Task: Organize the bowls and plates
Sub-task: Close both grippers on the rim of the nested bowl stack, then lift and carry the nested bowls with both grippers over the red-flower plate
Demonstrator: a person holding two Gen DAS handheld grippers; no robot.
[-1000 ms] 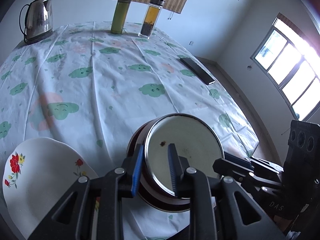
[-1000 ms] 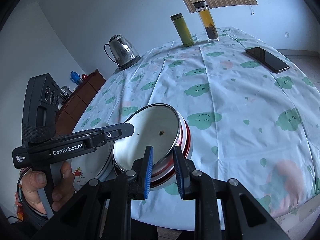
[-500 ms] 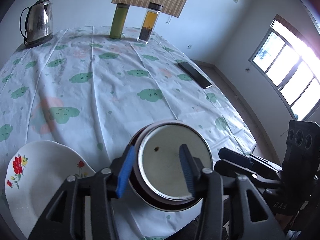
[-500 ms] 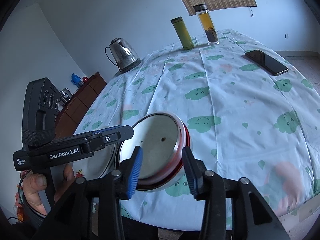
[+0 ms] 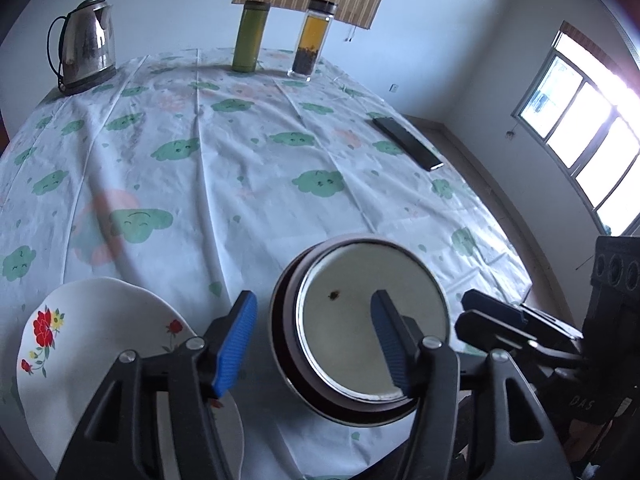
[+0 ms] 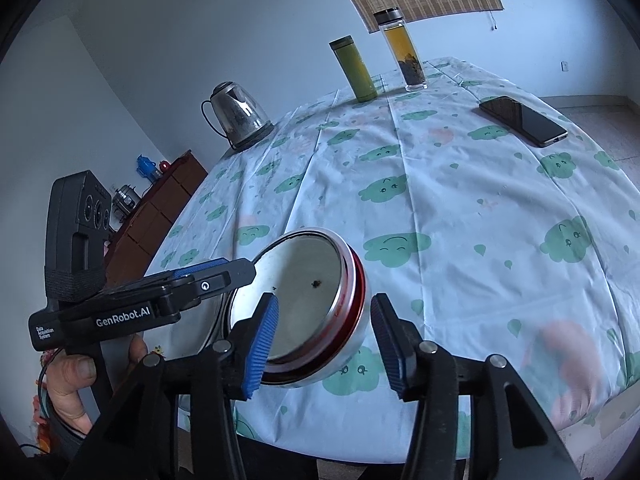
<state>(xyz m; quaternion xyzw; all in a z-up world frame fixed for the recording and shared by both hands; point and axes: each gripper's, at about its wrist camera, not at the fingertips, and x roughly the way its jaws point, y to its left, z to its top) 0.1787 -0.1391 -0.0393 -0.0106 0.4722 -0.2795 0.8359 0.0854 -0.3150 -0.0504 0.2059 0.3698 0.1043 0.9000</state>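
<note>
Bowls [image 5: 370,320] sit nested near the front edge of the tabletop [image 5: 248,168]: a steel-rimmed one with a pale inside sits in a dark red one, small dark speck on the inner floor. In the right wrist view the same stack [image 6: 308,304] shows a red band under the steel rim and a white outer wall, resting on the cloud-print cloth. Left tongs [image 5: 314,338] have just been opening, blue pads now apart, one either side of the stack's left rim, neither pressing on it. Right tongs [image 6: 324,338] also just opened, pads apart, straddling the stack's near right edge, no contact visible. White plate [image 5: 92,336] with red flowers lies just left of the bowls at the tabletop's front corner, partly hidden by the left tongs' arm. A hand [image 6: 74,380] grips the left tool's handle, seen low left in the right wrist view. Far side of the tabletop: steel kettle [image 5: 86,46], green flask [image 5: 250,36], glass bottle [image 5: 310,40] with amber liquid. Black phone [image 5: 408,144] lies flat near the right edge, well apart from the bowls.
</note>
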